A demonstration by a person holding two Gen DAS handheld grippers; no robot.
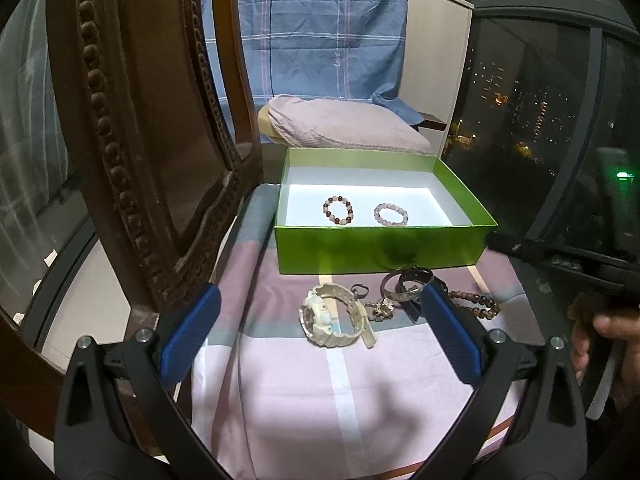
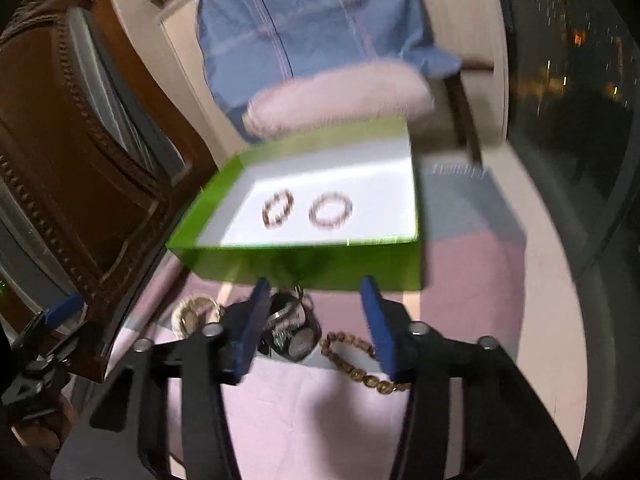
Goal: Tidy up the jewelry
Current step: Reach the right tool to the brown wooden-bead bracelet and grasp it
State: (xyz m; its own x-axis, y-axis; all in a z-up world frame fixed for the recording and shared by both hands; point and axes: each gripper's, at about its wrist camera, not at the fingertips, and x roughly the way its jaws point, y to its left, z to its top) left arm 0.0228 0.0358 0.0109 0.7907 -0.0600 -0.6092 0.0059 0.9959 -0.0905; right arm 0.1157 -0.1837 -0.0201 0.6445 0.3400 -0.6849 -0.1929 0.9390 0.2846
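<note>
A green box (image 1: pixel 380 252) with a white inside holds two bead bracelets (image 1: pixel 338 209) (image 1: pixel 391 214); it also shows in the right wrist view (image 2: pixel 304 268). In front of it on the pink cloth lie a white watch (image 1: pixel 334 316), a dark watch (image 1: pixel 408 286), a small ring (image 1: pixel 361 290) and a brown bead strand (image 1: pixel 478 304). My left gripper (image 1: pixel 320 320) is open and empty, its fingers either side of the white watch. My right gripper (image 2: pixel 316 304) is open and empty, above the dark watch (image 2: pixel 298 336) and bead strand (image 2: pixel 360 364). The right wrist view is blurred.
A carved wooden mirror frame (image 1: pixel 132 160) stands at the left edge of the cloth. A pink pillow (image 1: pixel 344 124) and blue sheet (image 1: pixel 312 28) lie behind the box. A dark window (image 1: pixel 532 100) is at the right.
</note>
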